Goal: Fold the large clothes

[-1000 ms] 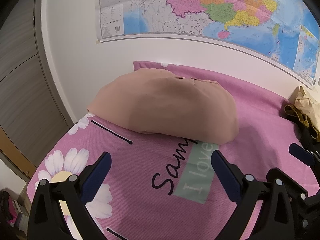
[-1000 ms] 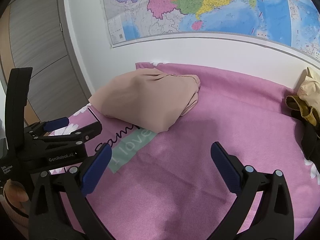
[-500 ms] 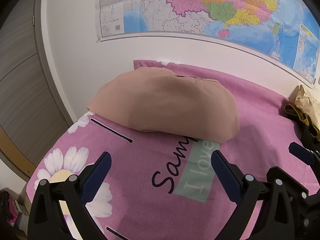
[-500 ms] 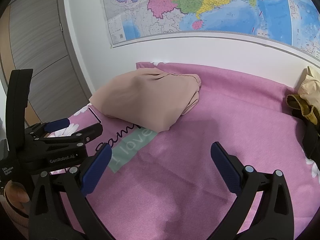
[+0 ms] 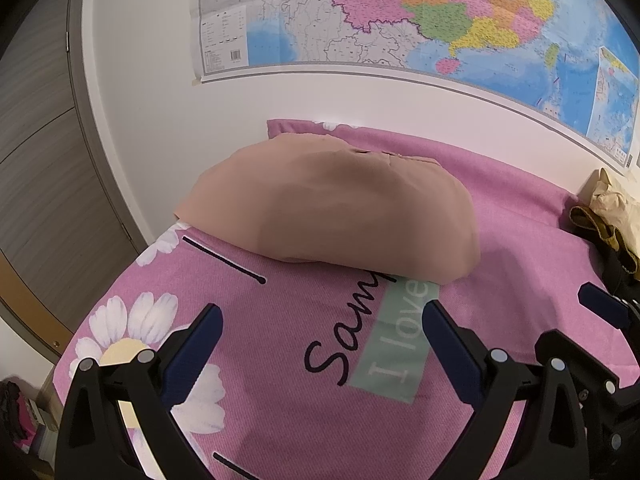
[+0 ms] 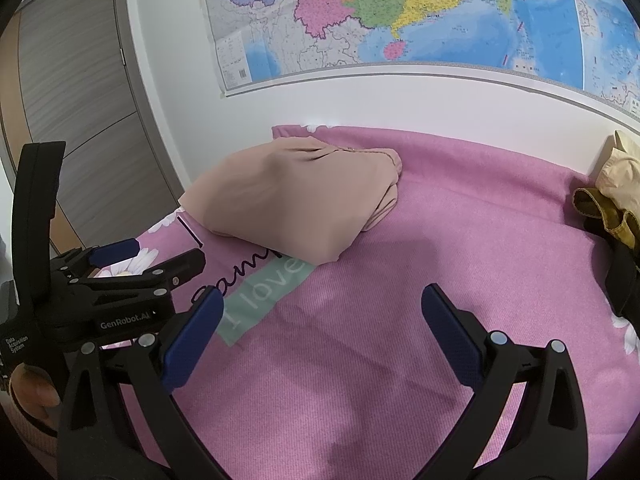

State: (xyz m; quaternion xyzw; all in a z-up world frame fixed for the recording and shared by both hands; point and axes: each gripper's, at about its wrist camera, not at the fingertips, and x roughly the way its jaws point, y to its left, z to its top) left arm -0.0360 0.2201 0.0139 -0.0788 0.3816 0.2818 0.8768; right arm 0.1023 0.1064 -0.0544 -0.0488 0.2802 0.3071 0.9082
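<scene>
A folded tan garment lies on the pink bedspread near the far left corner by the wall; it also shows in the right wrist view. My left gripper is open and empty, hovering above the spread a little short of the garment. It also appears from the side in the right wrist view. My right gripper is open and empty over bare spread, to the right of the garment. One of its blue fingertips shows at the right edge of the left wrist view.
A heap of cream, mustard and black clothes lies at the right edge of the bed, also in the left wrist view. A wall map hangs above. A grey wardrobe door stands left of the bed.
Both views have shifted only slightly; the folded garment stays in place and both grippers remain open.
</scene>
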